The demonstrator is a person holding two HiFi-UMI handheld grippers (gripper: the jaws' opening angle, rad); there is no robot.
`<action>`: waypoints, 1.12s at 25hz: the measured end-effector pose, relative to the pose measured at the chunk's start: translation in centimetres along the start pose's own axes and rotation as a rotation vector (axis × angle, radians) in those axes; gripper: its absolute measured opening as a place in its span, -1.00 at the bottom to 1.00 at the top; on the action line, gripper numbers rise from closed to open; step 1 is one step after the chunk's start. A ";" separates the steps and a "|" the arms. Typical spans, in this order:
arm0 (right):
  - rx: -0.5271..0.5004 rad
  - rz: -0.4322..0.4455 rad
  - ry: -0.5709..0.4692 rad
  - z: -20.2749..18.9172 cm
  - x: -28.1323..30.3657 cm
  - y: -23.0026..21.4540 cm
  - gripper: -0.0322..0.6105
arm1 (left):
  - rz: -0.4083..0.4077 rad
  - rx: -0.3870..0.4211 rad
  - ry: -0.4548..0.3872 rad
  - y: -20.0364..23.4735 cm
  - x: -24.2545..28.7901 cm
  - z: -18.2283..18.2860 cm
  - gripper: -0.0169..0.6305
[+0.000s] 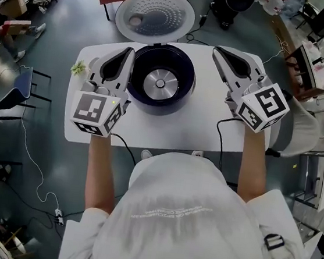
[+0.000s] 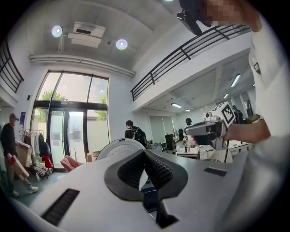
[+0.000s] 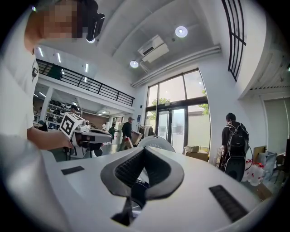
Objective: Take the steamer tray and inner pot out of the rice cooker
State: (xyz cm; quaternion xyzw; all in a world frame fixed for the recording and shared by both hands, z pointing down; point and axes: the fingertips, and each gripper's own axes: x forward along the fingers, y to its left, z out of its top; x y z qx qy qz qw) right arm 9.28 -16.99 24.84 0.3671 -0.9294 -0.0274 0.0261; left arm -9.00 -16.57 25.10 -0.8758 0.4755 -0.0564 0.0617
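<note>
The rice cooker [image 1: 182, 81] is seen standing at the middle of the bench [image 1: 168, 129], close to its far edge, with its lid [image 1: 155, 15] swung fully open beyond that edge. Inside the open well a dark wall and a round silver plate [image 1: 160, 83] at the bottom are shown; whether that dark wall is the inner pot cannot be told.

The left gripper [image 1: 126, 54] is held level just left of the cooker, above the bench, with its fingers [image 2: 156, 170] clenched together on nothing. The right gripper [image 1: 221, 54] is held level just right of the cooker, likewise above the bench, its fingers [image 3: 129, 170] pressed together with nothing between them. From each gripper view the raised lid is seen past the fingertips.

A small green plant [image 1: 79, 67] is set at the bench's left edge, near the far left corner. A black cable [image 1: 220, 133] is laid over the bench towards its near edge.
</note>
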 end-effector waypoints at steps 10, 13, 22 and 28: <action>0.002 0.043 -0.009 -0.1 0.0 0.7 -0.82 | -0.024 -0.006 0.002 -0.6 0.3 0.0 -0.90; 0.004 0.040 -0.006 -0.2 -0.1 0.7 -0.82 | -0.025 -0.006 0.009 -0.7 0.3 -0.2 -0.90; 0.017 0.038 0.007 -0.8 -0.1 0.6 -0.82 | -0.024 -0.012 0.024 -0.9 0.3 -0.8 -0.90; 0.033 0.024 0.017 -1.0 -0.1 0.3 -0.82 | -0.032 -0.029 0.036 -1.1 0.3 -1.6 -0.90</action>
